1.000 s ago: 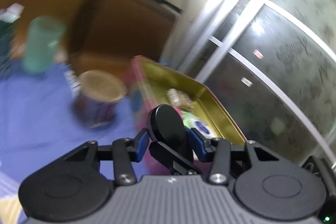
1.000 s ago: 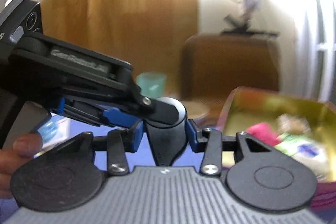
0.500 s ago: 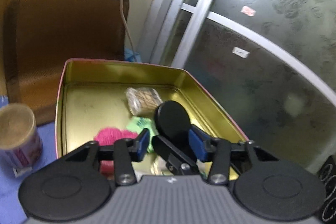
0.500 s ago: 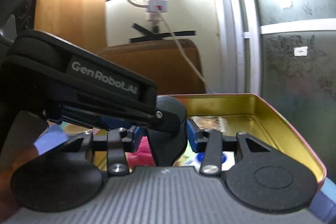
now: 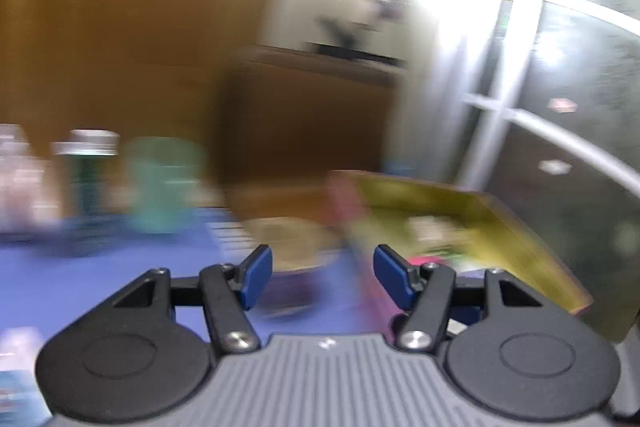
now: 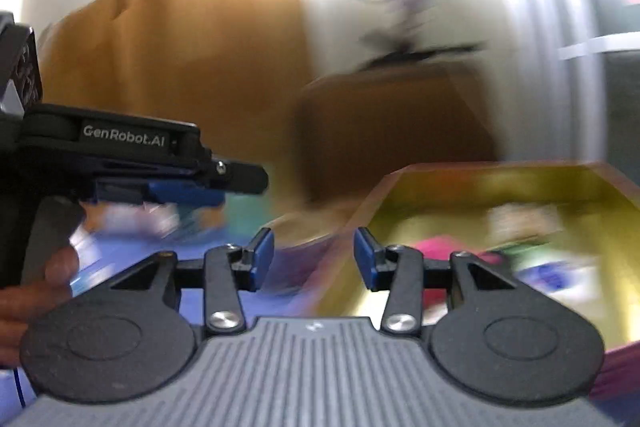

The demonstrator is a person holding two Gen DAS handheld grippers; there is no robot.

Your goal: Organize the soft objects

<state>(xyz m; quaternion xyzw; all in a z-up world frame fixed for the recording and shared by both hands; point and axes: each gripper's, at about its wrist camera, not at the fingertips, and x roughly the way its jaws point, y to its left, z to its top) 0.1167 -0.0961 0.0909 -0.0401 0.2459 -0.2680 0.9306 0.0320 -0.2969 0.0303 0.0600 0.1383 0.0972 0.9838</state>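
Observation:
Both views are motion-blurred. A gold metal tin with a pink outside (image 5: pixel 480 223) (image 6: pixel 580 187) stands on the blue cloth at the right. Inside it lie a pink soft item (image 6: pixel 436 247), a pale packet (image 6: pixel 520 219) and a white-and-blue packet (image 6: pixel 552 275). My left gripper (image 5: pixel 322 277) is open and empty, just left of the tin's near corner. My right gripper (image 6: pixel 314 259) is open and empty, in front of the tin's left wall. The left gripper's body (image 6: pixel 120 155) shows at the left of the right wrist view, held by a hand.
A teal cup (image 5: pixel 164 183), a dark green jar (image 5: pixel 86 175) and a pale bottle (image 5: pixel 16 179) stand at the back left on the blue cloth (image 5: pixel 80 279). A round tin (image 5: pixel 288 243) sits near the gold tin. A brown chair (image 5: pixel 308 123) is behind; a glass door (image 5: pixel 560 107) at right.
Both grippers have opened; the black round pieces seen between their pads earlier are gone. Both views swung back left and away from the tin.

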